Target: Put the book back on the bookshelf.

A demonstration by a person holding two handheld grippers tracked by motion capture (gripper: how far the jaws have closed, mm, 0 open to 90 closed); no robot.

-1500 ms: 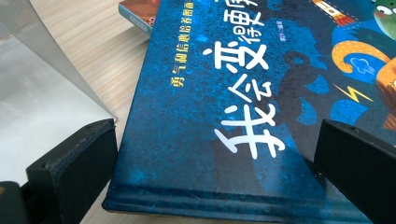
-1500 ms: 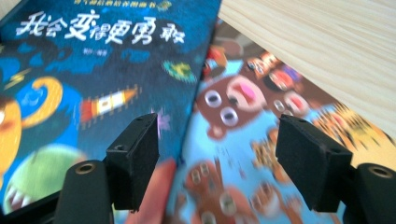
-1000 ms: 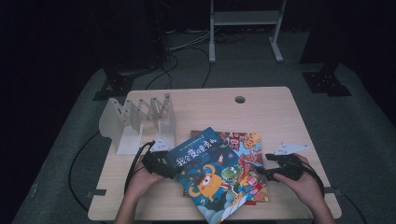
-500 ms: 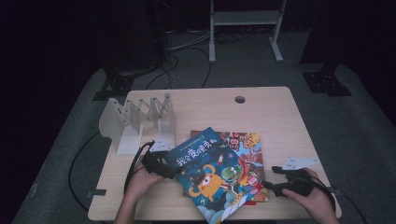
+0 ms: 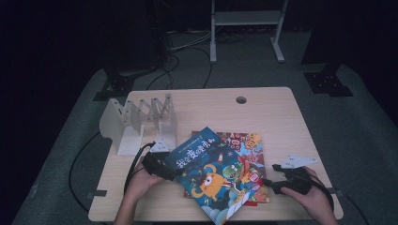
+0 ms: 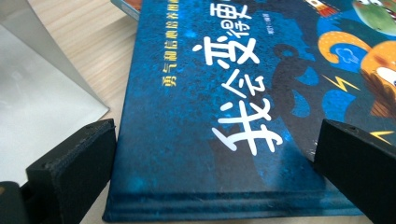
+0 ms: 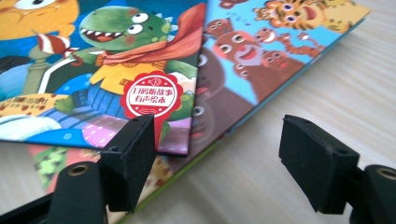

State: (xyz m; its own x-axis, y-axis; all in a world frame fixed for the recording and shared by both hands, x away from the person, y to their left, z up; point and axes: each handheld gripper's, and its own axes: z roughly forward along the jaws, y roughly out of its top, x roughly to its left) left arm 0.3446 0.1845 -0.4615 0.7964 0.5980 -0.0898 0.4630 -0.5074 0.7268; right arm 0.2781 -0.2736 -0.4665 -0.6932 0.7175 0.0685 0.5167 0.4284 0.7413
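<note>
A blue picture book [image 5: 211,173] with an orange monster and white characters lies askew on top of a small stack of books [image 5: 246,143] at the table's front middle. My left gripper [image 5: 172,171] sits at the book's left corner. In the left gripper view it [image 6: 217,135] stands open, with the blue cover [image 6: 196,116] reaching in between the jaws, untouched by the pads. My right gripper [image 5: 269,183] is at the stack's lower right corner. In the right gripper view it [image 7: 219,135] is open, its left jaw in front of the corner of the books [image 7: 182,140].
A white accordion file rack [image 5: 141,119] stands at the table's left, just behind my left hand; its base [image 6: 42,107] lies beside the left jaw. A cable hole [image 5: 241,100] is at the back middle of the wooden table [image 5: 281,122]. Black cables trail off the left edge.
My right gripper has drawn back a little from the books' right side toward the table's front edge. The left gripper and the books have stayed put.
</note>
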